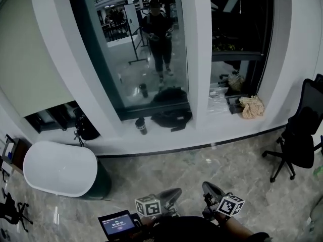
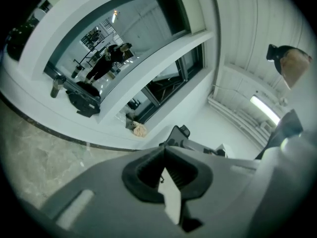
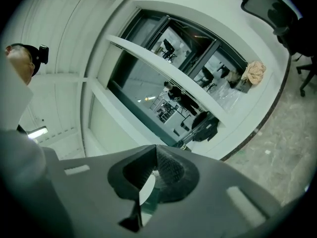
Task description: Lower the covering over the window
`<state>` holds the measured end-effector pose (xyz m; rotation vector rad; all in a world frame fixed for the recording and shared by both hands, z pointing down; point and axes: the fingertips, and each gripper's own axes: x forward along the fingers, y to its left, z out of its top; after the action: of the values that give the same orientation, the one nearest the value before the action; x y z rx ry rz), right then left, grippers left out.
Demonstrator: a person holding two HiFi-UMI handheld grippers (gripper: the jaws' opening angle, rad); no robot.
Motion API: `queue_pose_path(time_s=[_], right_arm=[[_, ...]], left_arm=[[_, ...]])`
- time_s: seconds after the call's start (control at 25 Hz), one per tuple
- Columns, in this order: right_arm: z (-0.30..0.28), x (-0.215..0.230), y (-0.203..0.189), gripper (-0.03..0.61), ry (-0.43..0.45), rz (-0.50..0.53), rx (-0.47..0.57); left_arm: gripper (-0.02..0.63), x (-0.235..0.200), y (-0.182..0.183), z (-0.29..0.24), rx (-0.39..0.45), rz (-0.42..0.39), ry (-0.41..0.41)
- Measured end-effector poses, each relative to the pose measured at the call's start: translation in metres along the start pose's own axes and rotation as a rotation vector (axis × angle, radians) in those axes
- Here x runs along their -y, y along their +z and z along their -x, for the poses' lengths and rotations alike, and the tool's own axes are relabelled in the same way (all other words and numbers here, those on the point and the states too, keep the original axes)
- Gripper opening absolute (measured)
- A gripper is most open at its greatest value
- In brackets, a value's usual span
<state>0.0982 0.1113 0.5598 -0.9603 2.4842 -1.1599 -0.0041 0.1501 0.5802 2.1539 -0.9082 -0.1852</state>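
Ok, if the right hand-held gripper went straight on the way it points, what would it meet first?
The way looks free up to the wall: the shut right hand-held gripper aims at the middle window, near its lower frame. Depth is unclear.

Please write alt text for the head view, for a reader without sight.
The left tool and right tool, both shut and empty, are held low. Ahead, the middle window is uncovered; a pale blind covers most of the left window. A black chair stands at right.
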Motion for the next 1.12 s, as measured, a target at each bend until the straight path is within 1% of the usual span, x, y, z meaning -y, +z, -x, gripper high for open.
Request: queue_pose_path(time_s=[0.12,0.24,0.48,0.68,0.8,0.92,1.0,1.12], right_arm=[[-0.055,-0.004,0.022,0.008,-0.005,0.066,0.013],[-0.104,-0.009,0.037,0.008,0.001,0.101,-0.003],[-0.168,0.011,0.039,0.008,-0.016,0.062,-0.041],[-0.205,0.045,0.062,0.008,-0.017,0.033,-0.073],[-0.232,0.072,0.092,0.008,0.005,0.032,-0.09],[-0.262,0.098,0.134,0.008,0.041,0.034,-0.114],[-0.282,0.111,0.163,0.008,0.076,0.064,-0.137],[-0.31,0.126,0.201,0.008,0.143,0.141,-0.171]], left_arm=[[0.002,-0.023,0.059,-0.018,0.012,-0.04,-0.06],[0.002,-0.043,0.098,-0.033,0.009,-0.053,-0.1],[0.002,-0.102,0.128,-0.038,0.009,0.021,-0.071],[0.002,-0.139,0.151,-0.067,0.024,0.062,-0.024],[0.002,-0.157,0.175,-0.101,0.041,0.058,-0.002],[0.002,-0.167,0.211,-0.144,0.077,0.043,0.021],[0.002,-0.168,0.238,-0.172,0.105,0.021,0.022],[0.002,-0.18,0.281,-0.21,0.145,-0.032,0.039]])
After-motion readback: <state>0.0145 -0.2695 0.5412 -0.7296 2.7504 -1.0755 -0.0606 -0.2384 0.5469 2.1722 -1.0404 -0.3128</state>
